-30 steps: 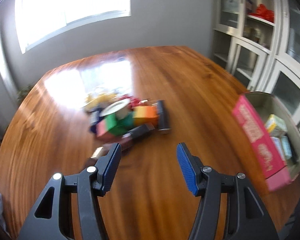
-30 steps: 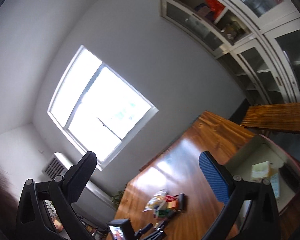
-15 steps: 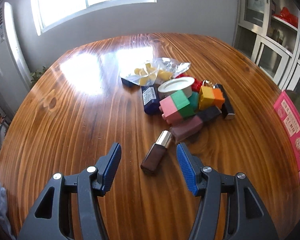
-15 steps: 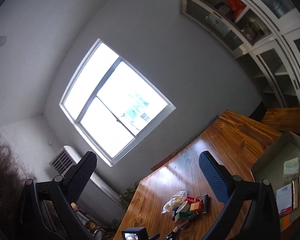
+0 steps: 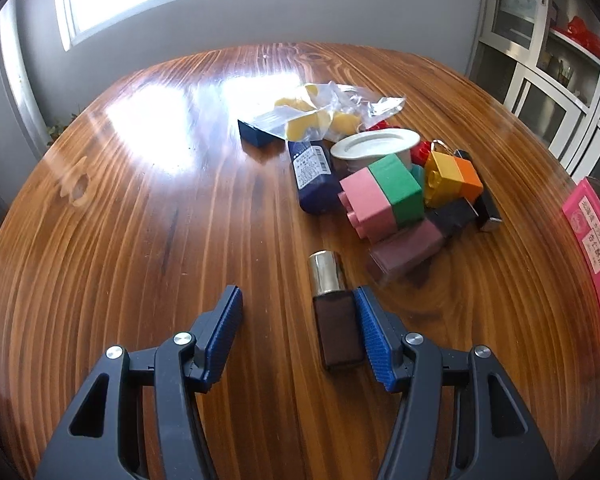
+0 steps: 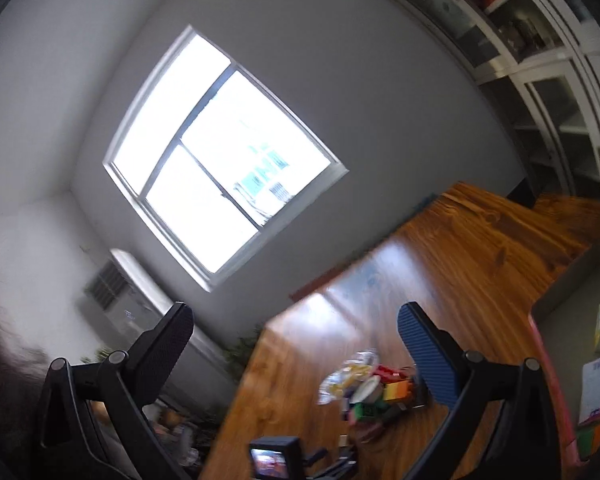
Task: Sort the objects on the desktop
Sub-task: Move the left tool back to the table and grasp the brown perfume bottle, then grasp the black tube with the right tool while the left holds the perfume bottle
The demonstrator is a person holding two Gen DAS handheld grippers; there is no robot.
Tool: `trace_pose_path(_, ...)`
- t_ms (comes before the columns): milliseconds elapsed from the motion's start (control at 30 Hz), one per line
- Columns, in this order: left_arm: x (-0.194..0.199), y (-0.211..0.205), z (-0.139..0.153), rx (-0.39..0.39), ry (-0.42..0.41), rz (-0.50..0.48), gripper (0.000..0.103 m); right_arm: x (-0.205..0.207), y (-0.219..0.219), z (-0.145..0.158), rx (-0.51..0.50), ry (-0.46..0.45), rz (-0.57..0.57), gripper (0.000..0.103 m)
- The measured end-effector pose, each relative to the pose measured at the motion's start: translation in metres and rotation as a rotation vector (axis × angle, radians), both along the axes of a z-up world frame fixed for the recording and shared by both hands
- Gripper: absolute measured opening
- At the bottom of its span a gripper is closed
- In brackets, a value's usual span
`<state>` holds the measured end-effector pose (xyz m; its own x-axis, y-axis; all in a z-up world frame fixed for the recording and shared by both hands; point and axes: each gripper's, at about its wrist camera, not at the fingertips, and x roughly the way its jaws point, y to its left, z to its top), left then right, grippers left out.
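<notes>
Sorting had barely begun: the open left gripper (image 5: pixel 298 334) straddled a brown bottle (image 5: pixel 336 322) while a pile (image 5: pixel 384 176) waited on the desk (image 5: pixel 140 240); the right gripper (image 6: pixel 296 334) hung open.

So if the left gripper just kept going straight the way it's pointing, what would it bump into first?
Most likely the small brown bottle with the shiny cap, lying on the wooden table. It already sits between the left gripper's open fingers, close beside the right-hand one. Past it lies the pile of coloured blocks, though depth is hard to judge.
</notes>
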<state>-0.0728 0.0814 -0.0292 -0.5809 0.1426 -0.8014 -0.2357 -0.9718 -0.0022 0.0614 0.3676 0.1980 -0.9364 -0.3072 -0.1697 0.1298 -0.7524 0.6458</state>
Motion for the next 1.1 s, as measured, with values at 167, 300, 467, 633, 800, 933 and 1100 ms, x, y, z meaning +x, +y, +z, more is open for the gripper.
trace_pose_path(167,-0.003,0.000,0.000,0.000,0.016,-0.004,0.048,-0.050,-0.018,-0.059,0.160,-0.193,0.077,0.102)
trace_pose_path(300,-0.004,0.001,0.002,0.000,0.024,-0.013,0.022,-0.073,-0.028,-0.102,0.279,-0.284,0.050,0.102)
trace_pose_path(467,0.004,-0.005,0.007,0.040,0.040,-0.010,0.021,-0.089,-0.048,-0.128,0.482,-0.313,0.018,0.102)
trace_pose_path(633,0.006,-0.005,0.016,0.070,0.067,-0.019,0.021,-0.107,-0.055,-0.161,0.574,-0.388,0.037,0.081)
trace_pose_path(800,0.005,-0.007,0.015,0.080,0.060,-0.019,0.021,-0.123,-0.056,-0.188,0.597,-0.458,0.073,0.067)
trace_pose_path(933,0.007,-0.010,0.016,0.074,0.058,-0.015,0.021,-0.131,-0.057,-0.198,0.612,-0.482,0.097,0.063)
trace_pose_path(1100,0.002,-0.005,0.017,0.076,0.063,-0.015,0.022,-0.141,-0.059,-0.210,0.627,-0.517,0.116,0.062)
